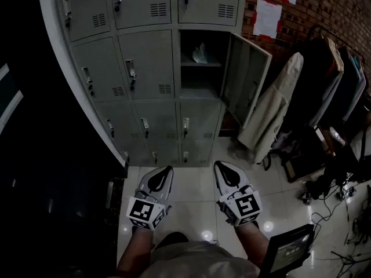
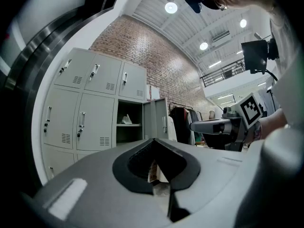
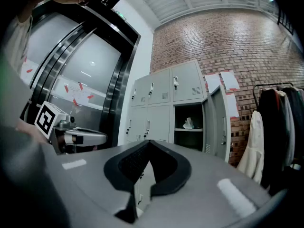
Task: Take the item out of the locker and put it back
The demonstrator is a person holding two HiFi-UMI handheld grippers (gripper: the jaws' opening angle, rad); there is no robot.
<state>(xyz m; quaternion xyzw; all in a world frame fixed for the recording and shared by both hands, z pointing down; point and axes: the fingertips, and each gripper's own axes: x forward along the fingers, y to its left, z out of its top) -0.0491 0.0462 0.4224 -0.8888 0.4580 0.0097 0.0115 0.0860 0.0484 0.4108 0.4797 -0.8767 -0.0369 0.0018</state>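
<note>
Left gripper and right gripper, jaws pressed together and empty, are hovering over the tiled floor, well short of the open locker, its door swung aside for access, where the crumpled white item is lying on the shelf, likely awaiting retrieval.

Grey lockers show matt painted metal, and the floor tiles below gleam glossy, throwing back light spots. Behind, the brick wall looks rough, with flat paper sheets on it and a pale cloth coat hanging soft.
</note>
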